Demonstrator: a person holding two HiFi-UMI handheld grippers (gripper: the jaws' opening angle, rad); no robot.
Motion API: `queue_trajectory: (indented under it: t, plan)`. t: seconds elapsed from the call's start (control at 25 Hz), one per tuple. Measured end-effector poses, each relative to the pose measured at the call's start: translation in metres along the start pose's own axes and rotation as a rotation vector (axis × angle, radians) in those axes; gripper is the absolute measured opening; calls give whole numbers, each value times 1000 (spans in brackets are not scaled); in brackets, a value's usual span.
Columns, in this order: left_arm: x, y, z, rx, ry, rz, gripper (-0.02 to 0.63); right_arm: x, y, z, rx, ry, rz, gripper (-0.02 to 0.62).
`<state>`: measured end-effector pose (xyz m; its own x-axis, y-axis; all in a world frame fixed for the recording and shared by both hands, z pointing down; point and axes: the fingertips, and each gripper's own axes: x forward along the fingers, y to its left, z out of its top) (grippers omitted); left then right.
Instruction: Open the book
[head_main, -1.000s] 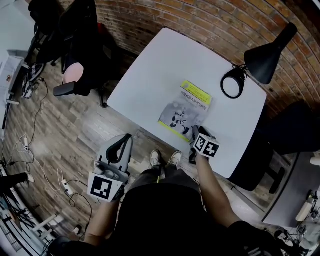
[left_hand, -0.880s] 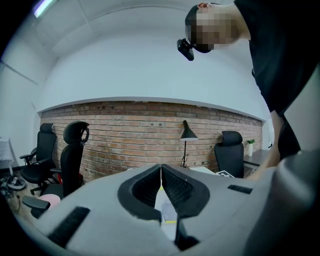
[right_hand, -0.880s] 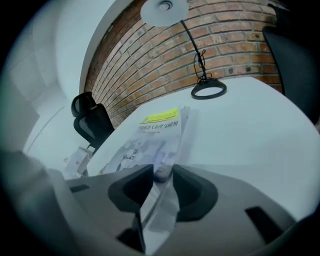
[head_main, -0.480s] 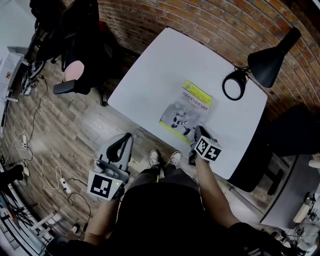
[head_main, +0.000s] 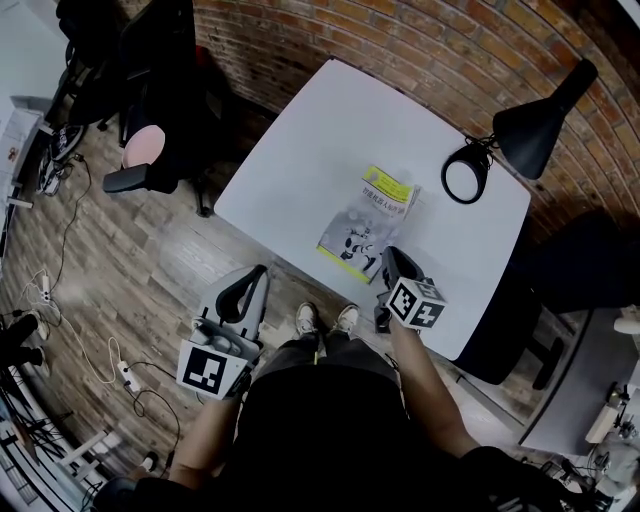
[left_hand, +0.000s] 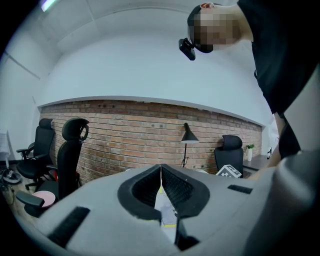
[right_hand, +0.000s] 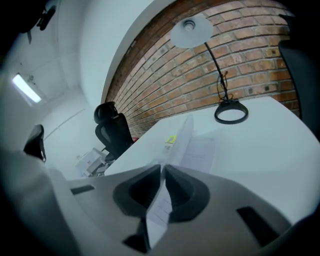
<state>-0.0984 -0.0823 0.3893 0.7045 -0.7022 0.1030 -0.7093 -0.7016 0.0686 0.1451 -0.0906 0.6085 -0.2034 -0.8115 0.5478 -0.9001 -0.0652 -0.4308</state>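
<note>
The book (head_main: 372, 220), grey and white with a yellow band, lies near the front edge of the white table (head_main: 330, 130). My right gripper (head_main: 388, 258) is at its near right corner. In the right gripper view its jaws (right_hand: 163, 167) are closing, and the pads press on the thin cover (right_hand: 177, 145), which stands raised off the white page (right_hand: 200, 150) beneath. My left gripper (head_main: 252, 275) hangs off the table's front left over the floor. Its jaws (left_hand: 161, 167) are shut and empty, and the book (left_hand: 166, 212) shows beyond them.
A black desk lamp (head_main: 535, 115) with a ring base (head_main: 465, 170) stands at the table's far right, just beyond the book. Office chairs (head_main: 150, 150) stand at the left, a dark chair (head_main: 580, 260) at the right. Cables lie on the wooden floor; a brick wall runs behind.
My right gripper has closed on the book's cover at the near corner and risen, so the cover now lifts off the pages. The left gripper has stayed where it was.
</note>
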Motion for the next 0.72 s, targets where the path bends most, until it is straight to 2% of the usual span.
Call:
queue_trajectory:
  t: [0.36, 0.48, 0.52, 0.72]
  plan:
    - [-5, 11, -9, -32, 30, 30, 26, 32, 49, 6, -248, 38, 187, 78]
    - [-8, 17, -11, -38, 37, 46, 28, 44, 58, 6, -274, 16, 248, 78]
    - [-9, 19, -13, -40, 41, 51, 28, 48, 62, 6, -276, 9, 272, 42]
    - [-11, 27, -13, -38, 45, 76, 28, 66, 90, 12, -193, -20, 467, 39]
